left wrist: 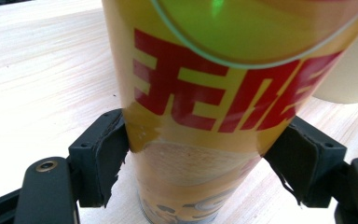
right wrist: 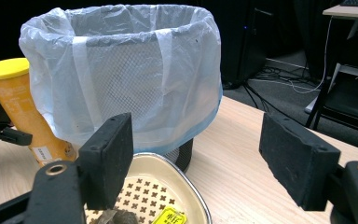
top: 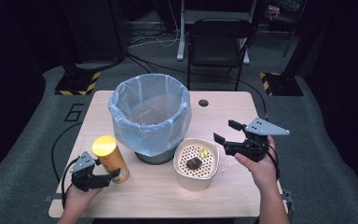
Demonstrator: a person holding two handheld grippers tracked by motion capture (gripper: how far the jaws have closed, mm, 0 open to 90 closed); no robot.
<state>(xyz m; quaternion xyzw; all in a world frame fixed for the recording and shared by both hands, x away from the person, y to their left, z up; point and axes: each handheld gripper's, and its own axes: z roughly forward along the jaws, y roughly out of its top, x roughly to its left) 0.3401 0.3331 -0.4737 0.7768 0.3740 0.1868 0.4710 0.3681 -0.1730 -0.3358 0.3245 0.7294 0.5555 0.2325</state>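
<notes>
A tall yellow canister [top: 112, 161] with a yellow lid and red lettering stands tilted at the table's front left. My left gripper [top: 109, 177] is shut on its lower half. In the left gripper view both pads press on the canister [left wrist: 205, 93] from either side. My right gripper [top: 226, 131] hovers open at the right, just beside a cream perforated bowl [top: 182, 175], with nothing between its fingers. In the right gripper view its pads [right wrist: 109, 163] stand wide apart above the bowl's rim [right wrist: 186, 177]; the canister [right wrist: 23, 112] shows at the far left.
A mesh bin lined with a pale blue bag [top: 149, 116] stands mid-table, behind the canister and bowl. The bowl holds a dark lump [top: 194, 163] and a small yellow wrapper [top: 203, 152]. A black chair [top: 216, 42] stands beyond the wooden table [top: 228, 196].
</notes>
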